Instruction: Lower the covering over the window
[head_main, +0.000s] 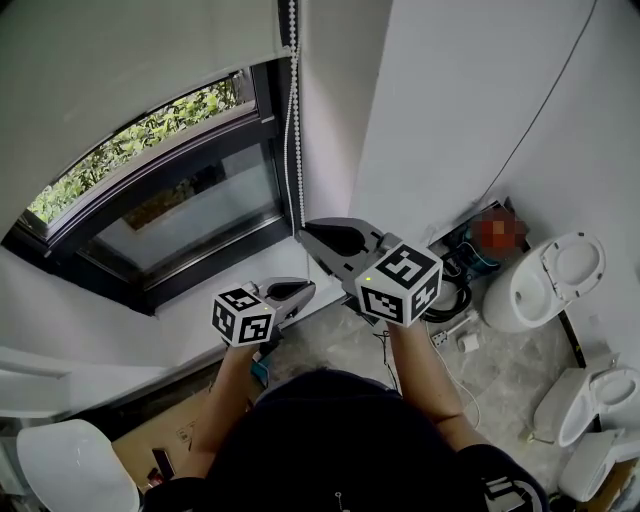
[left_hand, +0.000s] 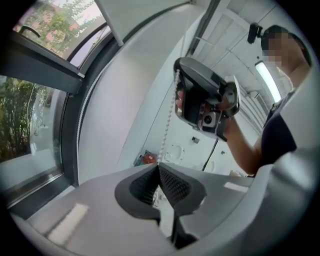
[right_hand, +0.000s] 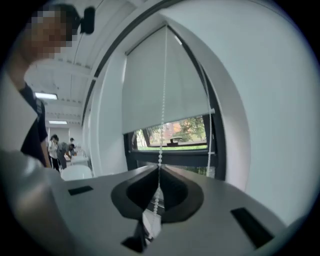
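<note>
Hanging straight down from overhead, the bead chain (right_hand: 161, 145) is being pinched between the closed jaws of the right tool (right_hand: 160, 168), and its beads are passing through the pads and out beneath them. The left tool (left_hand: 159, 165) is being held lower on the same strand with its jaws pressed together. The chain is running down to the very point where their tips meet, so it is being judged as clamped there too.

Seen from the left tool, the right tool is being held above and slightly ahead, which makes the right hand the nearer one to the blind (right_hand: 165, 85). The blind is hanging only partway down: ahead of and above the right tool, its lower edge is covering just the upper part of the window (right_hand: 175, 134), and bare glass and greenery are showing beneath it.

The chain's long axis is being held vertical, in line with the gap of both tools. The coming pull is therefore being judged as a straight downward draw along that axis by the upper, right tool. A second strand is hanging to the right of the right tool, close to the frame. Which strand lowers the blind cannot be told.
</note>
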